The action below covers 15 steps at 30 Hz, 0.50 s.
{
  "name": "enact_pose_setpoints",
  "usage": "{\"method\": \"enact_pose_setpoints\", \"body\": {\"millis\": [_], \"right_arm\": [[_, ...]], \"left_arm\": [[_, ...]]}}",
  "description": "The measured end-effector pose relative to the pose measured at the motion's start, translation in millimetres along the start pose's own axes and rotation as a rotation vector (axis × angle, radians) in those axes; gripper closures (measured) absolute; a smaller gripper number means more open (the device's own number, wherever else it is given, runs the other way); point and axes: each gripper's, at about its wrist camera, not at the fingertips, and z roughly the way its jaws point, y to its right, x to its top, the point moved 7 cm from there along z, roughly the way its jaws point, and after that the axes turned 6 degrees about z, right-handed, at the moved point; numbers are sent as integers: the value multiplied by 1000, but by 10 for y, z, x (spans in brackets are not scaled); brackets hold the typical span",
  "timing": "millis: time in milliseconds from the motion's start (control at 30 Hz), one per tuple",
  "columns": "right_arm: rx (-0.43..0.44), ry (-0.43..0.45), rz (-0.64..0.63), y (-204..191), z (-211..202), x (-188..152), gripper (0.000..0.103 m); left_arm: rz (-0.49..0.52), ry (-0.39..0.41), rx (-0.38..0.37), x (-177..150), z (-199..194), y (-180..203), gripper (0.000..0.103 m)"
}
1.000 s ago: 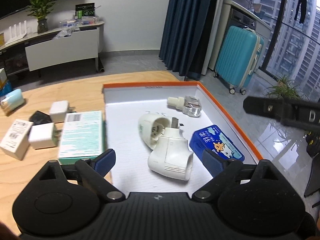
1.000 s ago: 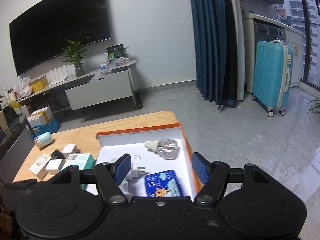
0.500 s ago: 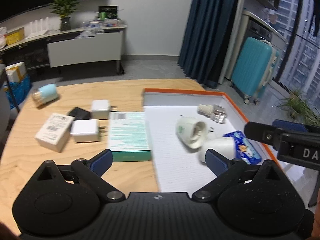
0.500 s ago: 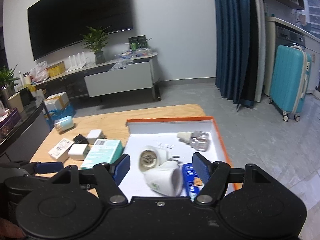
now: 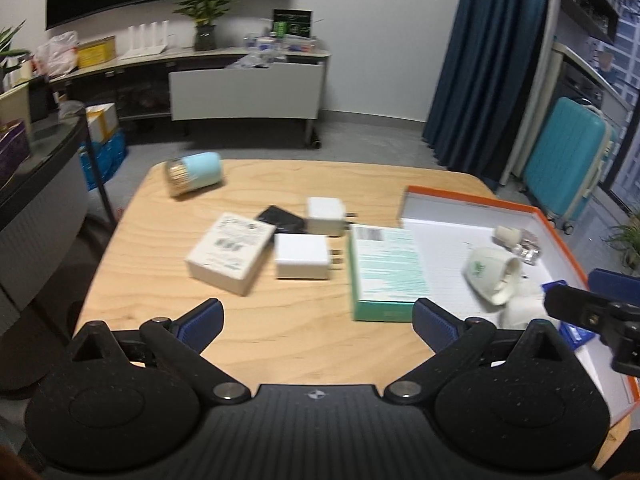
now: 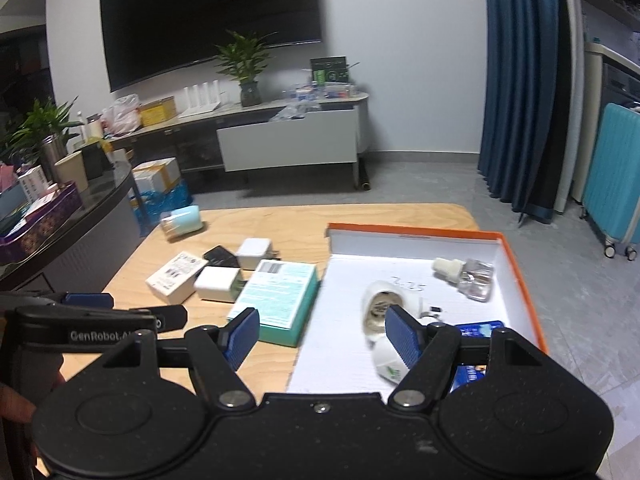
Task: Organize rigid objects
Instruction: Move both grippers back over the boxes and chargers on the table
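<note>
While 4 items already lie in the orange-rimmed box [image 6: 520, 280] at right, 6 remain on the table [image 5: 280, 340]. Left gripper [image 5: 316, 316] is opening, empty; right gripper [image 6: 322, 334] is held apart, empty.

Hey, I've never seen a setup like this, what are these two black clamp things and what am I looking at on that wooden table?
Each black clamp is a hand-held two-finger gripper with a camera on it looking along its fingers; a person carries one in each hand. One picture is from the left gripper, whose jaws are opening with nothing between them; the other is from the right gripper, open and empty too. On the light wooden table lie a teal-and-white flat box, two white plug chargers, a white carton, a small black item and a pale blue cylinder on its side. Beside them, an orange-rimmed white tray holds white plug-in devices, a clear little bottle and a blue packet.
</note>
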Motion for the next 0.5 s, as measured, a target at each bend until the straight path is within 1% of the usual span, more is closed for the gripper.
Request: {"method": "enact_pose_setpoints", "body": {"millis": [267,500], "right_arm": [[21,-12,-24,-184,79,-10,20],[34,-21,-42,-292,133,-18,20]], "left_arm": [[-28,-9,44,12,7,-292,0],[-31,-13,51,21,38,-413,0]]}}
